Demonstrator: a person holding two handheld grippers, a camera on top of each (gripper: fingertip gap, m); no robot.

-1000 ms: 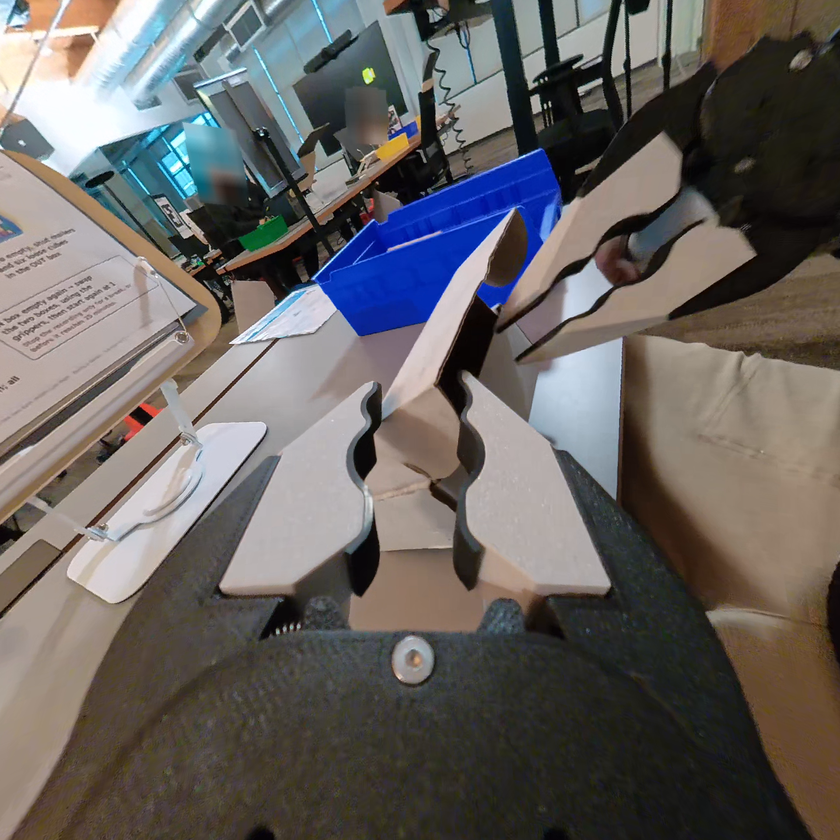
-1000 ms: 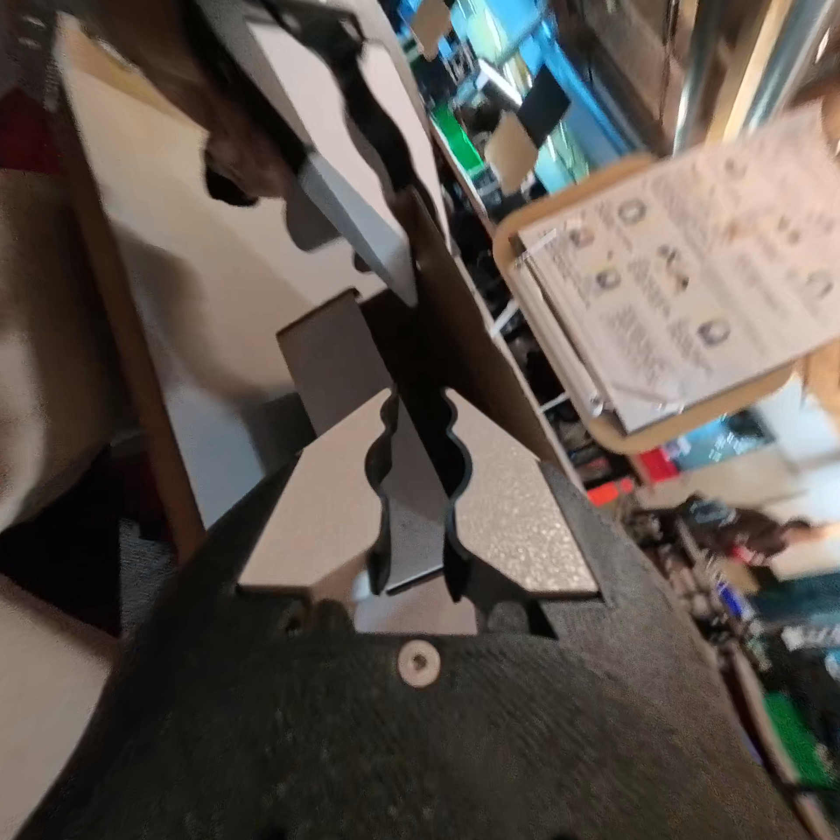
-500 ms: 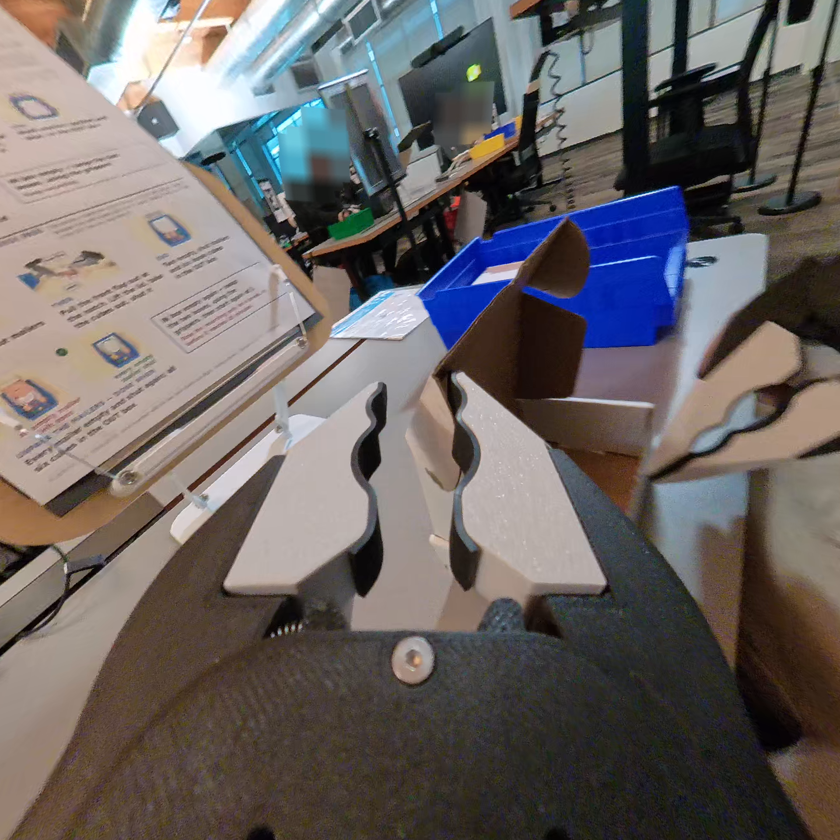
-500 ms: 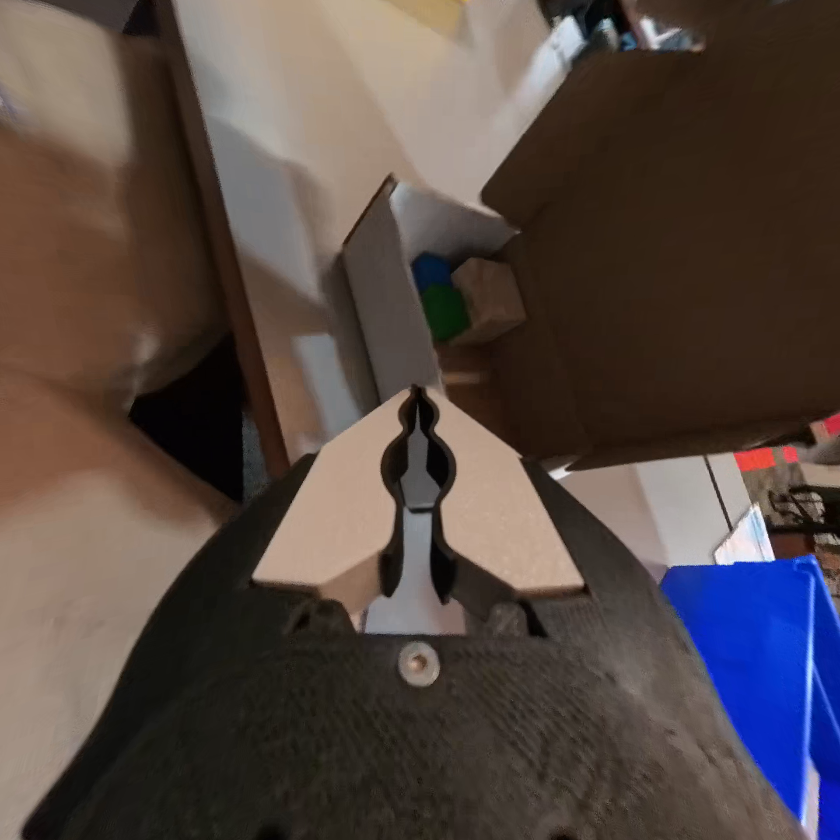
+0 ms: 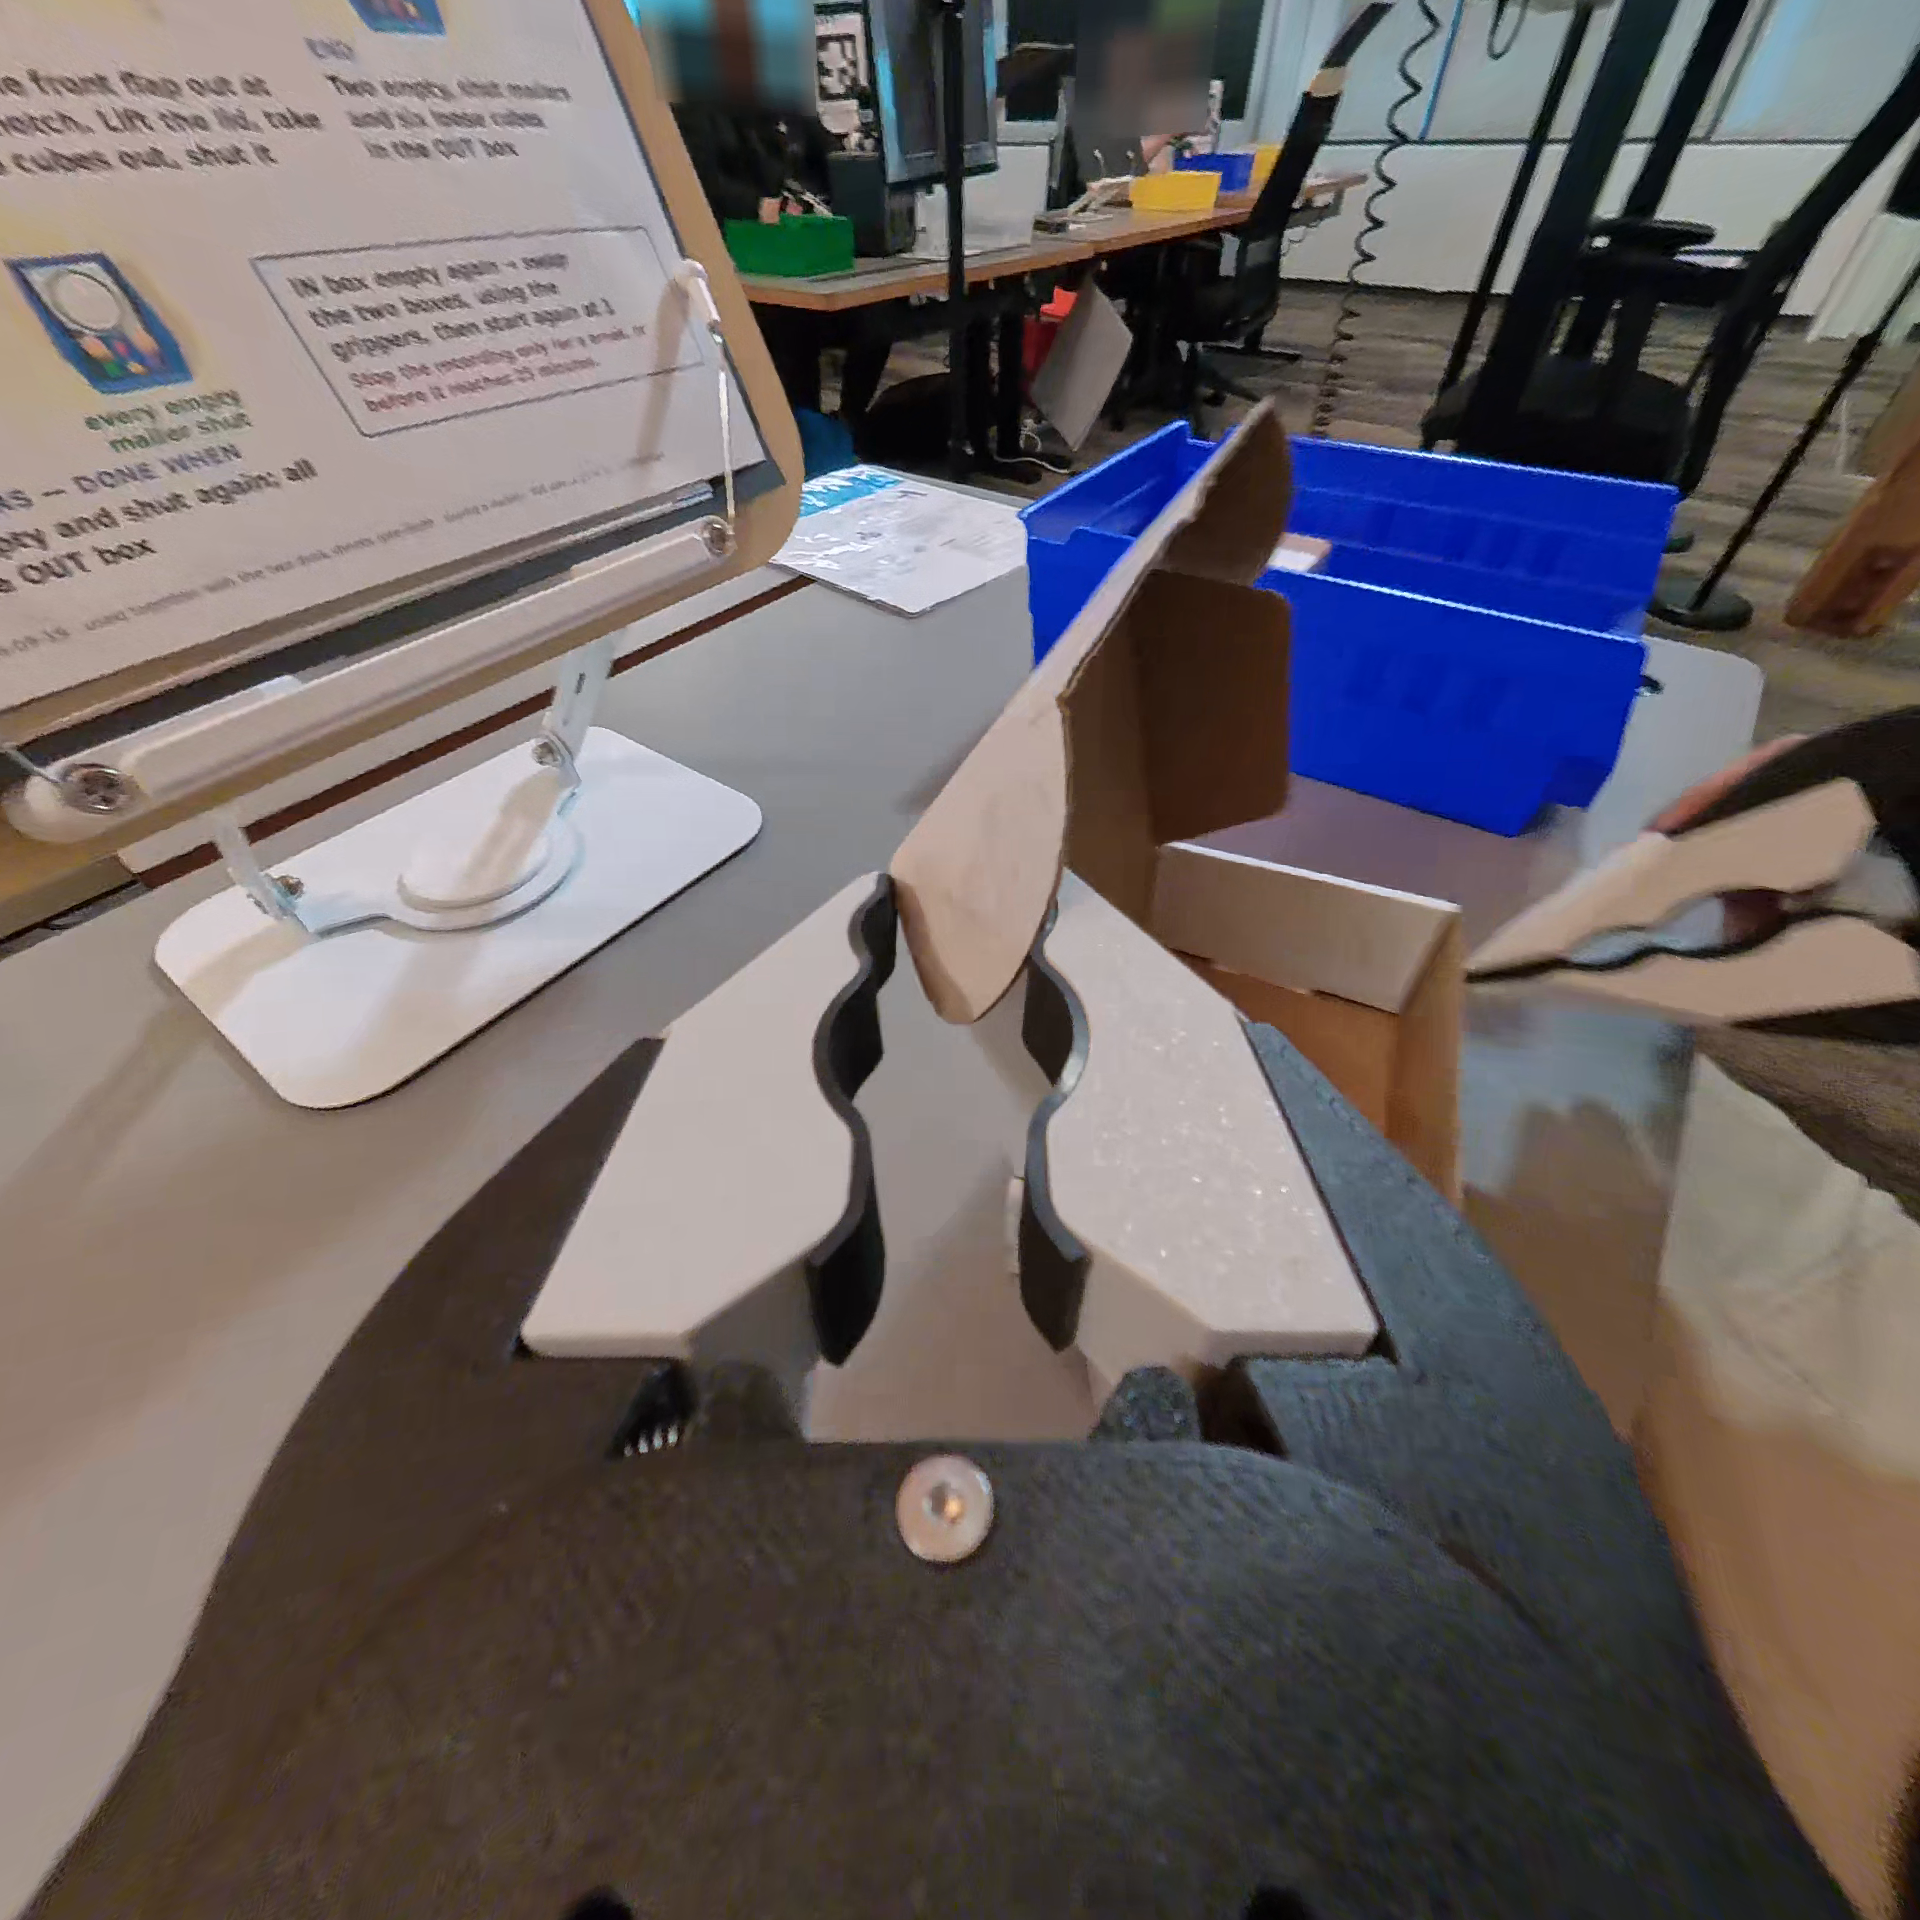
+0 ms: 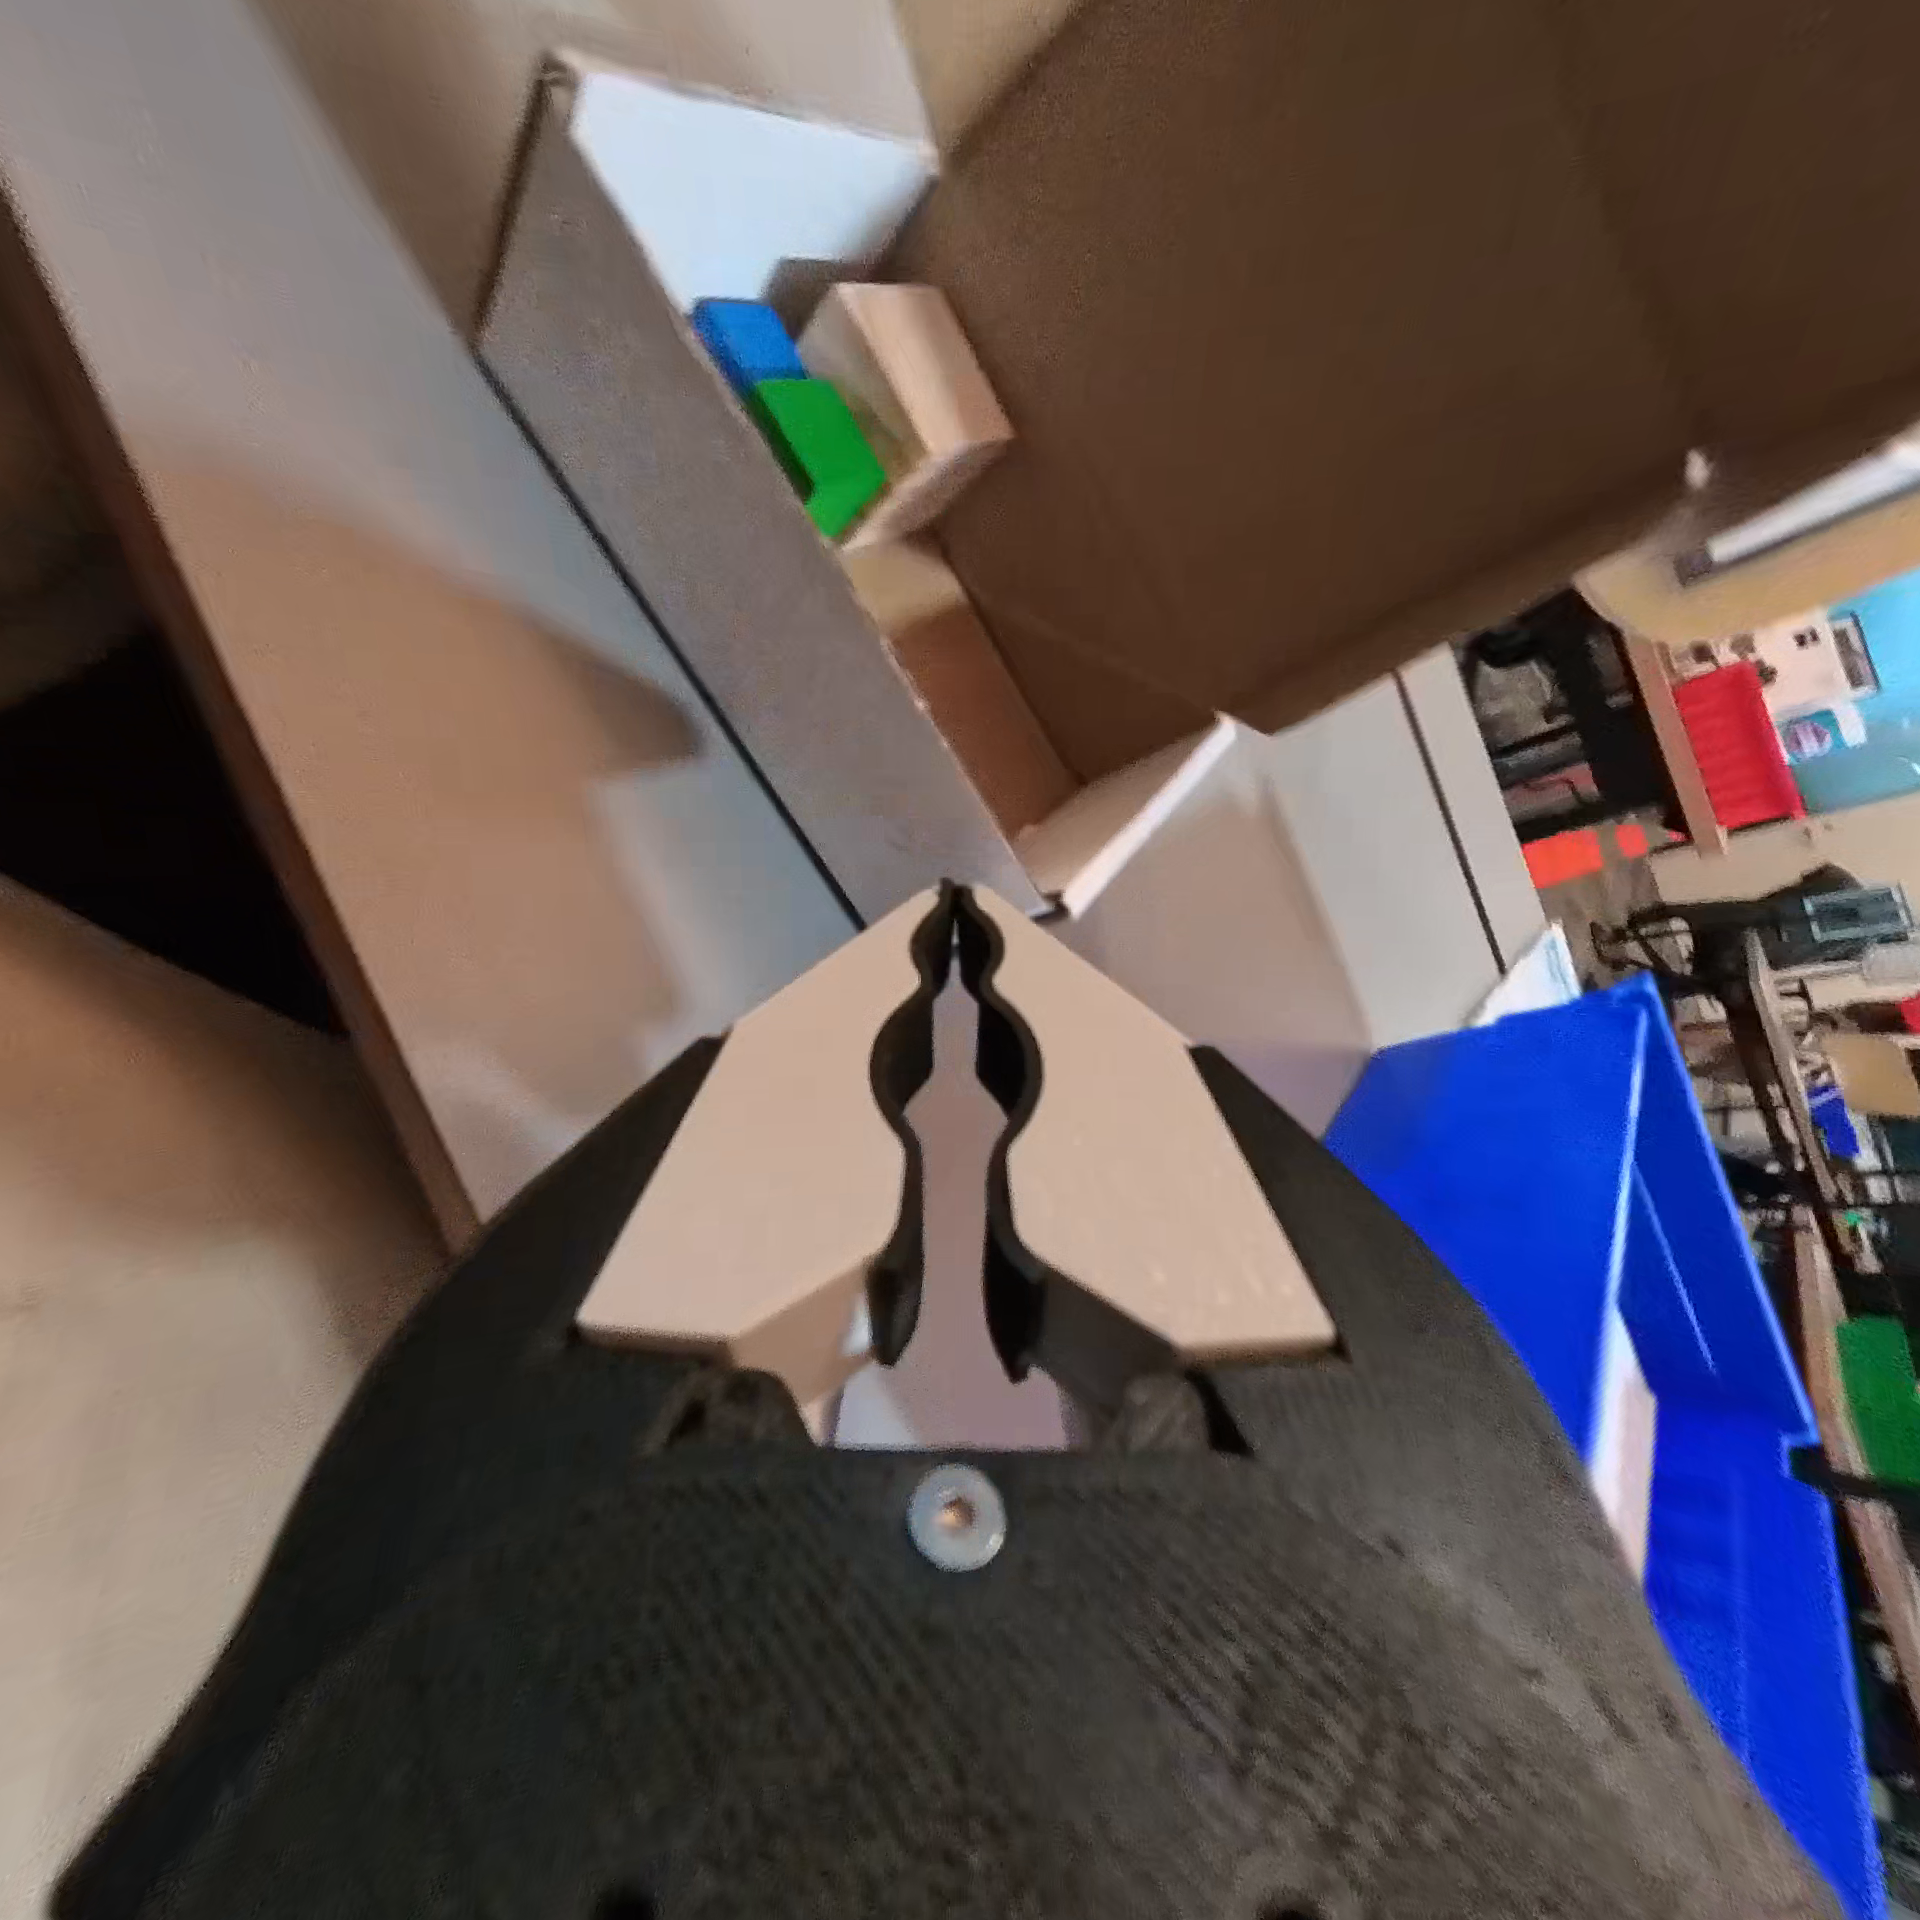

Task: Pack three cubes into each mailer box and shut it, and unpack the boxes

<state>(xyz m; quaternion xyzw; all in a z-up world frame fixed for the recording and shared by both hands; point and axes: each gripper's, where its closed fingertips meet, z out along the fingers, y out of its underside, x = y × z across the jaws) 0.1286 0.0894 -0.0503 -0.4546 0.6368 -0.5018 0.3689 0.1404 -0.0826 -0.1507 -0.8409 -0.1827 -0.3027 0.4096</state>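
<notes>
A cardboard mailer box [image 5: 1299,914] stands open on the grey table. My left gripper [image 5: 961,914] is closed on the front flap of its raised lid [image 5: 1174,727], and the flap fills the gap between the fingertips. The right wrist view looks into the box [image 6: 675,499]. A blue cube [image 6: 743,338], a green cube [image 6: 816,442] and a plain wooden cube [image 6: 914,384] lie inside, under the lid [image 6: 1351,312]. My right gripper [image 6: 951,896] is shut and empty, short of the box's near wall. It also shows in the left wrist view [image 5: 1475,971], right of the box.
A blue bin [image 5: 1455,665] stands just behind the box and also shows in the right wrist view [image 6: 1558,1195]. An instruction board [image 5: 312,312] on a white stand [image 5: 468,904] is at the left. A person's trouser leg [image 5: 1766,1351] lies beyond the near table edge.
My right gripper has closed and drawn back from the lid to the right of the box. My left gripper still has the flap between its fingers, with the lid held up.
</notes>
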